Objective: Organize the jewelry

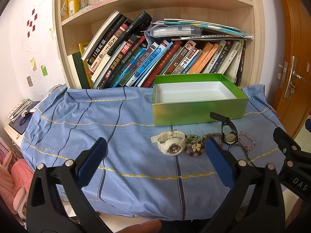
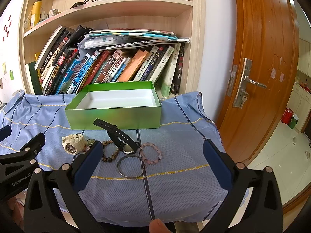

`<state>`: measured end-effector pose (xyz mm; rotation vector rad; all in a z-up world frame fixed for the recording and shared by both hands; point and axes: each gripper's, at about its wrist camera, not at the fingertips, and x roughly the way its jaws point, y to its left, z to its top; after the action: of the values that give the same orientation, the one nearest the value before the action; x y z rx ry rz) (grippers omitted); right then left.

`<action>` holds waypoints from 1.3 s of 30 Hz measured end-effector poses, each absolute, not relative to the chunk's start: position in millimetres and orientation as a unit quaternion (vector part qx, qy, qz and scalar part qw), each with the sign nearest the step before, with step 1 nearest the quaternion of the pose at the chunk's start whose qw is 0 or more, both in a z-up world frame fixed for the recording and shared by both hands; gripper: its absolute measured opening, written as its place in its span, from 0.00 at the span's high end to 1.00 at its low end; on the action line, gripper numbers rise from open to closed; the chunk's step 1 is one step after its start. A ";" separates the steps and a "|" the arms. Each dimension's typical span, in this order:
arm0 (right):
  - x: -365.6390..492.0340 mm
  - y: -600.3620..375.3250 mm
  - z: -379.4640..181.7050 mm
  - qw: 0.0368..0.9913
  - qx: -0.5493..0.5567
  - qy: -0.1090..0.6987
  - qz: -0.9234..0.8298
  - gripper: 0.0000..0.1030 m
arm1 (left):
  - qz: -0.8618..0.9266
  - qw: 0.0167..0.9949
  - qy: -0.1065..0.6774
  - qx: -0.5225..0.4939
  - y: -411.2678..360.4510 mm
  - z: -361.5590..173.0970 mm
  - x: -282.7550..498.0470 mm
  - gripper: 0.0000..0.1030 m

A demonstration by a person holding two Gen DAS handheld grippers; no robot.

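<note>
Jewelry lies in a loose row on the blue checked cloth [image 2: 175, 136] over my worktop, just in front of the green box [image 2: 114, 116], which sits open with its white inside bare. From left to right I see a white watch [image 2: 72, 143], a green bead bracelet [image 1: 191, 138] with a small gold clover charm, a brown bead bracelet [image 2: 110, 156], a black watch [image 2: 120, 137] whose strap rises toward the box front, a plain metal bangle [image 2: 131, 167] lying flat nearest to me, and a pink bead bracelet [image 2: 152, 153]. The brown beads touch the black watch; the bangle's far edge sits just beside the watch face.

My left gripper [image 1: 155, 161] hovers low over the cloth with its blue pads spread wide and nothing between them; the white watch lies just beyond the gap. My right gripper [image 2: 153, 162] is likewise wide apart and holds nothing, with the bangle and the pink beads lying between its fingers in the right wrist view. Each gripper shows at the edge of the other's camera. A fingertip [image 2: 157, 226] shows at the bottom edge.

Behind the box a wooden bookshelf [image 2: 198, 38] holds slanting books, and a wooden door [image 2: 262, 58] stands to the right.
</note>
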<state>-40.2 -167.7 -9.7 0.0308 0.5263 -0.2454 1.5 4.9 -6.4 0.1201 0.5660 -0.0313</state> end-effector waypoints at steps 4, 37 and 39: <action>-40.4 -167.6 -10.1 0.958 0.015 0.259 -0.121 0.03 | -0.015 0.958 0.279 0.059 4.5 -6.4 1.6 0.04; -17.6 -184.8 -26.7 0.940 0.047 0.323 -0.093 0.03 | -0.030 0.927 0.368 0.063 3.0 -34.0 31.6 0.04; -4.4 -189.2 -39.4 0.931 0.046 0.349 -0.093 0.03 | -0.031 0.922 0.377 0.082 -1.5 -41.0 39.3 0.04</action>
<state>-4.4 -189.2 -39.4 0.0944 0.7155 -0.1901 39.3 -1.5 -41.0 0.1685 0.7752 -0.0645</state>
